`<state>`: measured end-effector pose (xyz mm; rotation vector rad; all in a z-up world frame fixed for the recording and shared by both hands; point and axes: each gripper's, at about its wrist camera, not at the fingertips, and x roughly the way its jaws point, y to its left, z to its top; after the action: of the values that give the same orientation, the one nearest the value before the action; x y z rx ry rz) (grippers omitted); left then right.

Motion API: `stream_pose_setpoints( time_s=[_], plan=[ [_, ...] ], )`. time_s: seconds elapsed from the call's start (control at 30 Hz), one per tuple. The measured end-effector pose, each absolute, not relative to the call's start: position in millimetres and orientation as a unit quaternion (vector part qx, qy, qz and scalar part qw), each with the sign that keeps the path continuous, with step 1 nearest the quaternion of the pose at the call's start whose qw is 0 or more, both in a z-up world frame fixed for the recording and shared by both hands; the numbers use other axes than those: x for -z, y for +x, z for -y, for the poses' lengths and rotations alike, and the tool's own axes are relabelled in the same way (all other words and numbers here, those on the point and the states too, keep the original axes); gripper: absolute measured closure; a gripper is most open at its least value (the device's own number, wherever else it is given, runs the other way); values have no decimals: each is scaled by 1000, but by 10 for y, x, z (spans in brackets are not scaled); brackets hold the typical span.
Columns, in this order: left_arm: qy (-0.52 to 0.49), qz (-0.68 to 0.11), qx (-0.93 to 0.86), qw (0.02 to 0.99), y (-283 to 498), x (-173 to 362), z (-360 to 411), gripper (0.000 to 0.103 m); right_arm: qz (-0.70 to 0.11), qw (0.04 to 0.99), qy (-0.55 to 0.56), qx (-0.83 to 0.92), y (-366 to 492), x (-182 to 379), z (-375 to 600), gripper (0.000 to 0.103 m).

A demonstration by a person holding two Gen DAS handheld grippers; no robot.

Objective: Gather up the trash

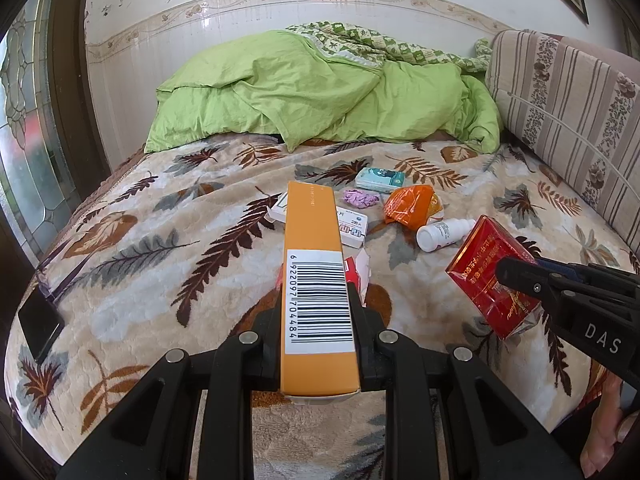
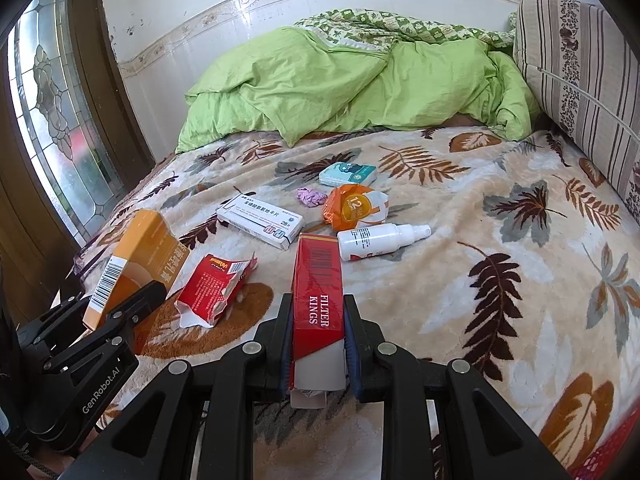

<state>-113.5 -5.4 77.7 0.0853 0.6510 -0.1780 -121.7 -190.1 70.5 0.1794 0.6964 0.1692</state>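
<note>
Both sets of jaws are clamped: the left gripper (image 1: 316,300) on an orange box (image 1: 316,272) at bottom centre, the right gripper (image 2: 318,320) on a red cigarette pack (image 2: 318,292). More trash lies mid-frame on the leaf-patterned blanket (image 2: 500,320): torn red wrapper (image 2: 214,292), white spray bottle (image 2: 380,240)

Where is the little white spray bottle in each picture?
Left wrist view: the white spray bottle lies right of centre, below the orange wrapper.
Right wrist view: the bottle lies at centre, right of the red box.
Shared landmark: the orange wrapper.
</note>
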Motion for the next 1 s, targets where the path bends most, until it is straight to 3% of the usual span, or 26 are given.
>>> stream_pose_setpoints(
  time_s=[0.57,1.0],
  plan=[
    [22,-303,154,940,-1286,-880,88,80,-321,935,130,-73,-1335,-802,2053,80],
    [30,-316,218,923,-1547,-952,404,80,-309,935,164,-65,-2004,-1006,2384,80]
  ],
)
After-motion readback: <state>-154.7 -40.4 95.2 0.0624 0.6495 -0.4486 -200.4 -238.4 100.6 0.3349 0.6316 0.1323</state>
